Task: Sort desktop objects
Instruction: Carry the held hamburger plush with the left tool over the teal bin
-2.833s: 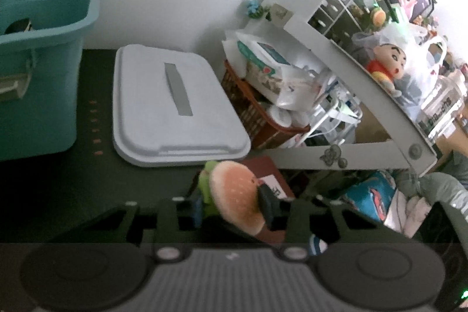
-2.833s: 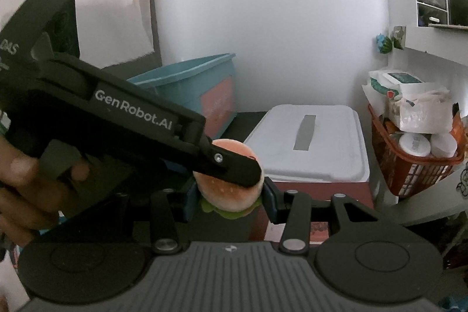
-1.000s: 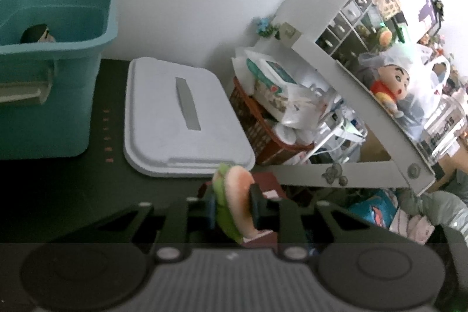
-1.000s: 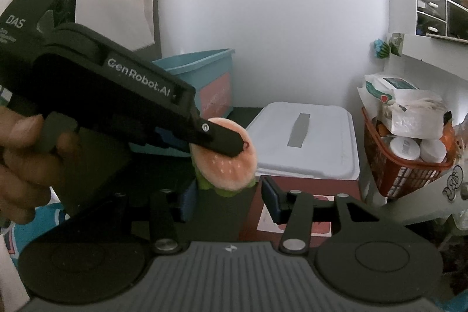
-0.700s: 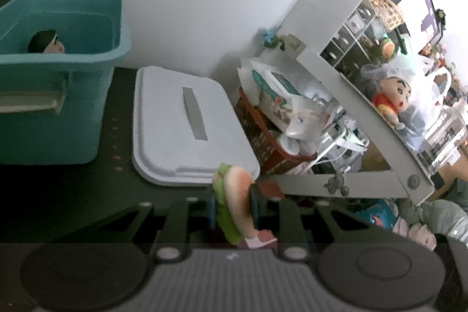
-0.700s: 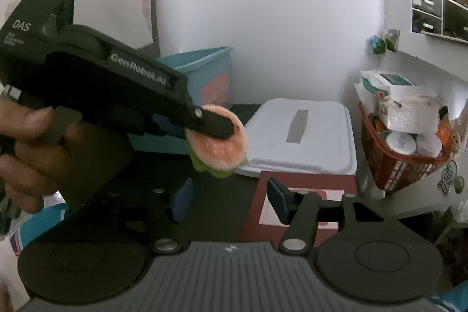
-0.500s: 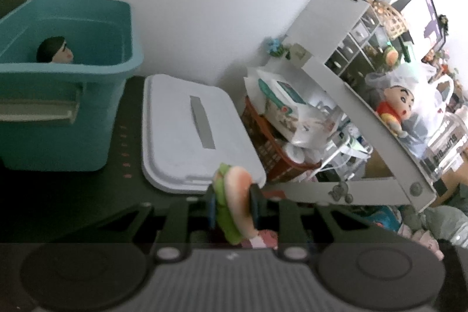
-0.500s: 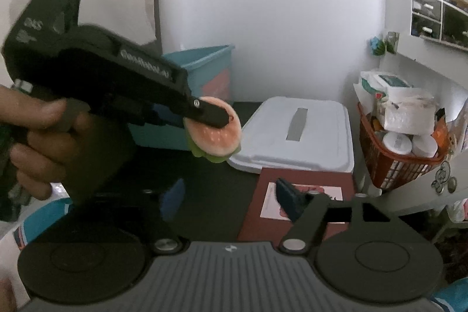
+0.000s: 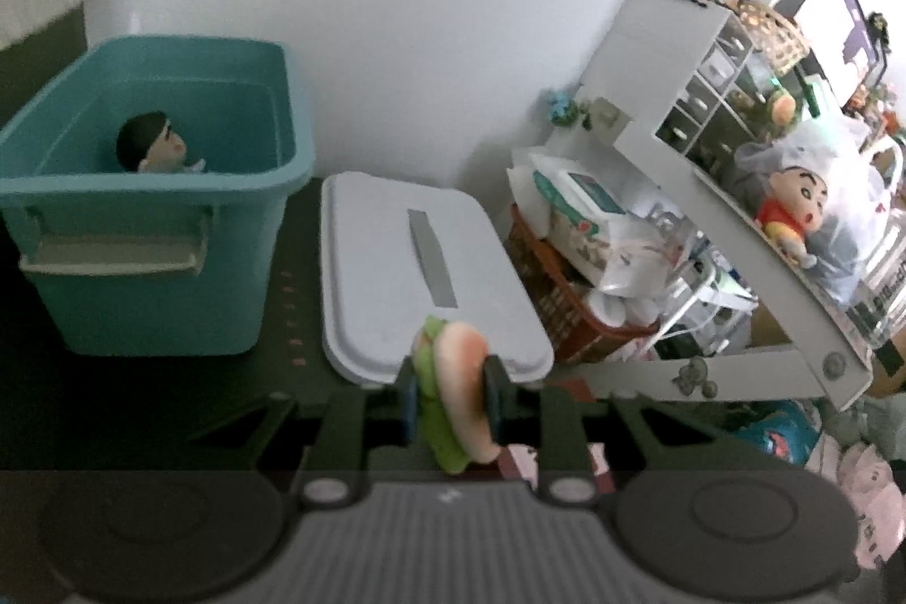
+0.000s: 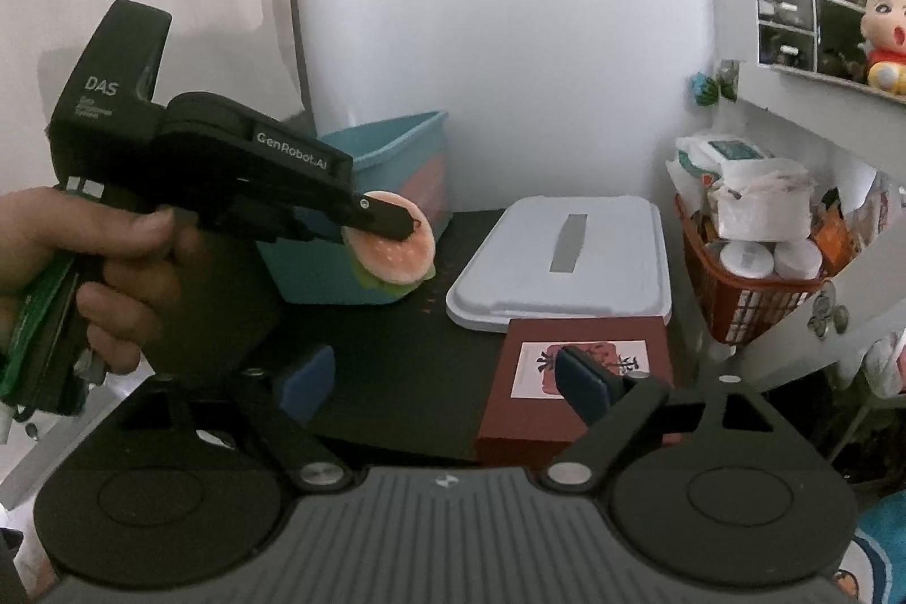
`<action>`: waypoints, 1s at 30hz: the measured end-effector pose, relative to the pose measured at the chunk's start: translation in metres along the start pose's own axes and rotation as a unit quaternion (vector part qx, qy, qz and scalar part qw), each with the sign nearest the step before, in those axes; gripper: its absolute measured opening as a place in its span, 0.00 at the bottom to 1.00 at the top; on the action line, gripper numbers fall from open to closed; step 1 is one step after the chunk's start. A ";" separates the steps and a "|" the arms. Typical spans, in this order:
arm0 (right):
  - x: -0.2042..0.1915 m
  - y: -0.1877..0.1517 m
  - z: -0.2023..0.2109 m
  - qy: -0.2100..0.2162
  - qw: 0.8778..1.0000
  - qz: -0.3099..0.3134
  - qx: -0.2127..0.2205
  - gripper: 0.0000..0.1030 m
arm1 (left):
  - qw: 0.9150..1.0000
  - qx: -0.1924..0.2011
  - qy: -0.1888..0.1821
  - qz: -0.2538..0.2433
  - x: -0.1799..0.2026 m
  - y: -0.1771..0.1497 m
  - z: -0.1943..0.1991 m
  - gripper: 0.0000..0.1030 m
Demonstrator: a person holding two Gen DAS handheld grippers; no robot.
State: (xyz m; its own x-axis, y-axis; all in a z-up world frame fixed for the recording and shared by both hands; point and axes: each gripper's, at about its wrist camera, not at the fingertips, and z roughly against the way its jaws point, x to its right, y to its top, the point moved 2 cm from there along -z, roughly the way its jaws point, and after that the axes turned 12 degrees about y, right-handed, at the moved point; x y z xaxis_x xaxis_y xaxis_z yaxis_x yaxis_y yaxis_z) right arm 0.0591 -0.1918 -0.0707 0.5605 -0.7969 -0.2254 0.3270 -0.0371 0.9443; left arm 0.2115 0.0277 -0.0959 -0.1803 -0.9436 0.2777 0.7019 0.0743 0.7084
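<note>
A toy hamburger (image 9: pixel 456 394) with an orange bun and green lettuce is pinched edge-on in my left gripper (image 9: pixel 450 397), which is shut on it. From the right wrist view the same hamburger (image 10: pixel 396 253) hangs in the air in front of the teal bin (image 10: pixel 396 151), held by the left gripper (image 10: pixel 390 222) in a person's hand (image 10: pixel 107 264). My right gripper (image 10: pixel 441 375) has its jaws opening wide, with nothing between them. The teal bin (image 9: pixel 238 219) holds a small doll head (image 9: pixel 150 140).
A white lidded box (image 9: pixel 419 275) lies on the dark desk beside the bin. A dark red box (image 10: pixel 583 377) sits in front of it. An orange basket (image 10: pixel 747 298) of packets and a white shelf (image 9: pixel 736 230) with a doll stand to the right.
The right gripper's jaws have spread apart and it has drawn back from the hamburger. The left gripper has carried the hamburger up and toward the teal bin.
</note>
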 end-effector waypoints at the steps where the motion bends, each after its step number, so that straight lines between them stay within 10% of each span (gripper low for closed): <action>1: -0.002 0.000 -0.001 0.001 1.000 -0.001 0.003 0.88 | 1.000 0.001 0.005 0.002 0.000 0.002 0.003 0.24; 30: 0.003 0.005 -0.015 0.009 1.000 0.018 0.014 0.88 | 0.985 0.063 0.157 -0.044 -0.012 0.100 0.108 0.25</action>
State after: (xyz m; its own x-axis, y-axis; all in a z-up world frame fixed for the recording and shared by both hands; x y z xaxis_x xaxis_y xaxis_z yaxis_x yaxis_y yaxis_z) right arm 0.0737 -0.1853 -0.0696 0.5853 -0.7869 -0.1953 0.2855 -0.0254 0.9581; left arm 0.2096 0.0811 0.0419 -0.0003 -0.9999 0.0116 0.5980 0.0091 0.8015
